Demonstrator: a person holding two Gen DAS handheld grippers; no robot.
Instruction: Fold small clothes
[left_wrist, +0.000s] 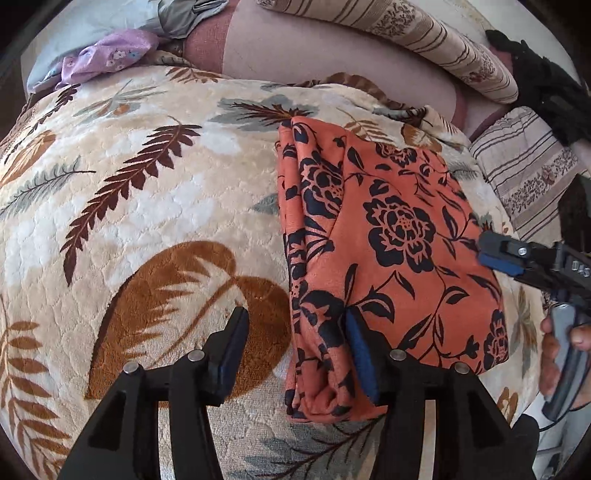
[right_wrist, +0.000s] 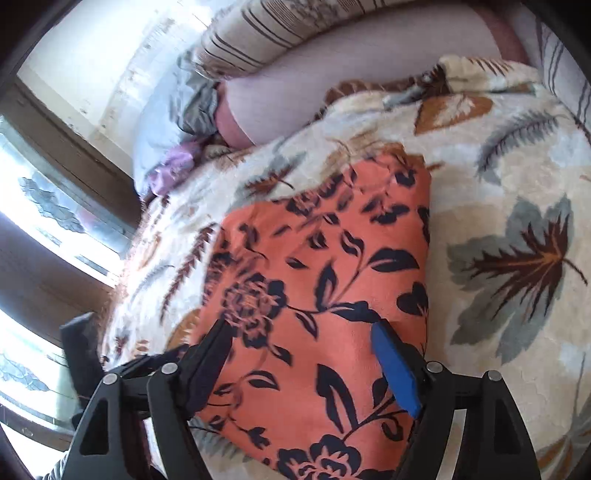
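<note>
folded orange cloth (left_wrist: 399, 236) with a black flower print, lying flat on a leaf-patterned blanket (left_wrist: 140, 177) spread over a bed. in the left wrist view its long axis runs from the near edge of the frame up and away, with the thick stacked fold along its left side and a smooth top layer to the right. left tongs (left_wrist: 295, 325) straddle that folded edge at the near end: one pad rests against the cloth, the other stands off over bare blanket, so the tongs are spread and pinch nothing. right tongs (right_wrist: 299, 332) sit over the opposite, right-hand part of the cloth, also spread, with cloth showing between the pads but no pinch visible; in the left view their tip (left_wrist: 495, 251) reaches the cloth's right border. both tongs are equally close. judged state: the cloth looks released after a fold. pillows (left_wrist: 424, 40) and loose garments (left_wrist: 110, 59) lie well beyond the far end.
</note>
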